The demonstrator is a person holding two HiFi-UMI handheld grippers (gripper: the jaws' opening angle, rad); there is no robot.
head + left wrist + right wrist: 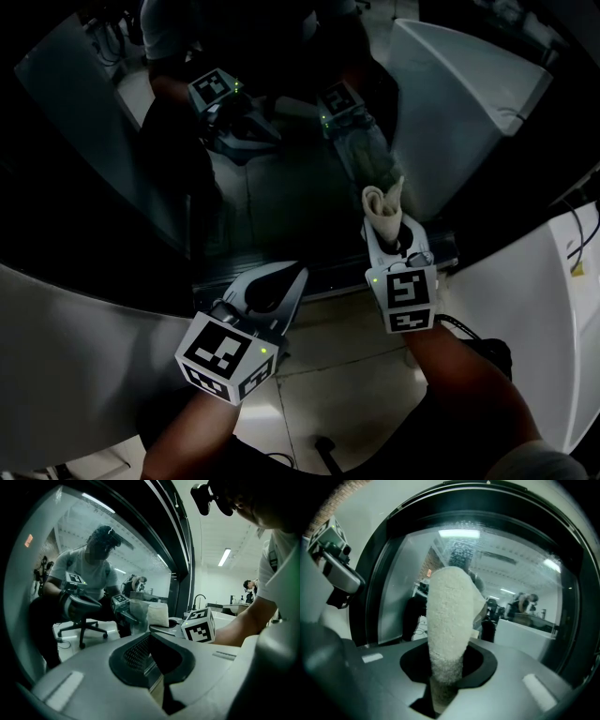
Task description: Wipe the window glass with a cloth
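Cloth (382, 206) clamped lengthwise in right claw (387, 227), roll pointing straight at window glass (258, 202) close ahead; left claw (284, 279) closed on nothing, farther back.

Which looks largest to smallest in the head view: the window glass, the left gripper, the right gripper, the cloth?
1. window glass, by far
2. left gripper and right gripper: look alike, so unranked
3. cloth, smallest
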